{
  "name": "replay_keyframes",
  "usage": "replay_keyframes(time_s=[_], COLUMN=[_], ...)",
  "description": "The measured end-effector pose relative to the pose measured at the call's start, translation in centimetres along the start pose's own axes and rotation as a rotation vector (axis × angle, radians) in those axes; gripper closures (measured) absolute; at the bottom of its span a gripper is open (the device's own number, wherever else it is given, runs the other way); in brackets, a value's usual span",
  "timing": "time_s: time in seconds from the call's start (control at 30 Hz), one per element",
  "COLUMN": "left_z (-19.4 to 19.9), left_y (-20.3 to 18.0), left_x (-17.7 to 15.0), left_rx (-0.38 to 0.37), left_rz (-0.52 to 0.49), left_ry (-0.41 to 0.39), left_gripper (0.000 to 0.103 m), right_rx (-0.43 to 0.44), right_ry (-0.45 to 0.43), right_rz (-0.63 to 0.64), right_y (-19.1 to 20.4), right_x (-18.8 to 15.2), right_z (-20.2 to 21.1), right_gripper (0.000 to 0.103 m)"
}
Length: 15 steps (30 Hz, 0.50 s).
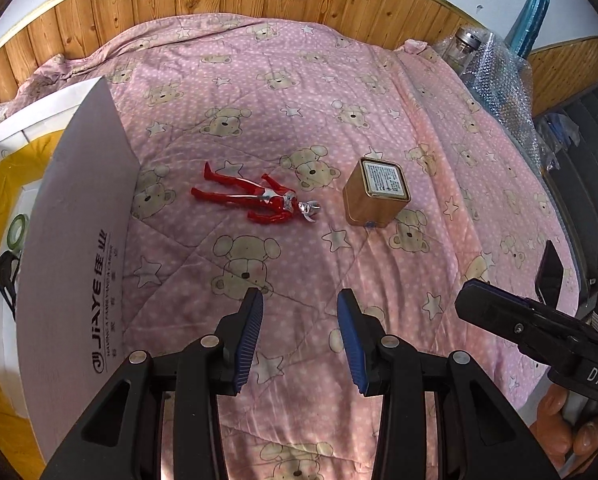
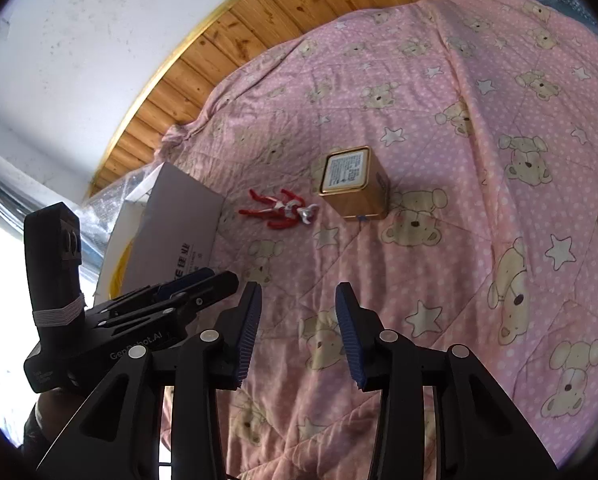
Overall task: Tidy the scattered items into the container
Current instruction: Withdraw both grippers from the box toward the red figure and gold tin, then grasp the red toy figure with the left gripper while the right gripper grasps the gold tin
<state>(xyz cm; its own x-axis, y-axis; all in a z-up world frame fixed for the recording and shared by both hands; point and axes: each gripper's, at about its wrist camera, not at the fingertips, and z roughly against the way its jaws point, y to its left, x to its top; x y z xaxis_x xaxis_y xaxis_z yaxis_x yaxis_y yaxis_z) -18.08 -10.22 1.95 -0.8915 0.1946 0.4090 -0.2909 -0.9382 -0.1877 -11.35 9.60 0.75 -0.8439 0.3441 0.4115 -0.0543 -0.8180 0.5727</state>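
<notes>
On the bed: pink bear quilt [image 1: 379, 92], both grippers above it
left gripper [image 1: 300, 340]: fingers parted, holding nothing
right gripper [image 2: 297, 332]: fingers parted, holding nothing
red figure [image 1: 255, 198]: flat on quilt, just beside gold tin [image 1: 375, 192]
white box [image 1: 79, 216]: left edge, flap up

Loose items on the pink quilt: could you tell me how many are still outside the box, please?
2. A red toy figure lies nearest the open white box; a gold tin stands to its right. The box flap may hide others.
</notes>
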Motion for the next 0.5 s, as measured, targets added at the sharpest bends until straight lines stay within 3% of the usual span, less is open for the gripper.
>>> replay_keyframes(time_s=[0.13, 0.23, 0.5], left_z=[-2.1, -3.5, -5.9], left_y=[0.0, 0.4, 3.1], left_x=[1.7, 2.8, 5.7], left_rx=[0.002, 0.012, 0.026], left_rz=[0.002, 0.008, 0.059], left_ry=[0.019, 0.030, 0.023], left_gripper=[0.062, 0.055, 0.055], right_rx=[-0.028, -0.045, -0.054], right_ry=[-0.005, -0.007, 0.004], right_rz=[-0.015, -0.030, -0.035], right_y=[-1.1, -1.9, -2.6], right_x=[1.4, 2.5, 5.5], right_z=[-1.0, -1.9, -4.5], right_gripper=[0.056, 0.052, 0.049])
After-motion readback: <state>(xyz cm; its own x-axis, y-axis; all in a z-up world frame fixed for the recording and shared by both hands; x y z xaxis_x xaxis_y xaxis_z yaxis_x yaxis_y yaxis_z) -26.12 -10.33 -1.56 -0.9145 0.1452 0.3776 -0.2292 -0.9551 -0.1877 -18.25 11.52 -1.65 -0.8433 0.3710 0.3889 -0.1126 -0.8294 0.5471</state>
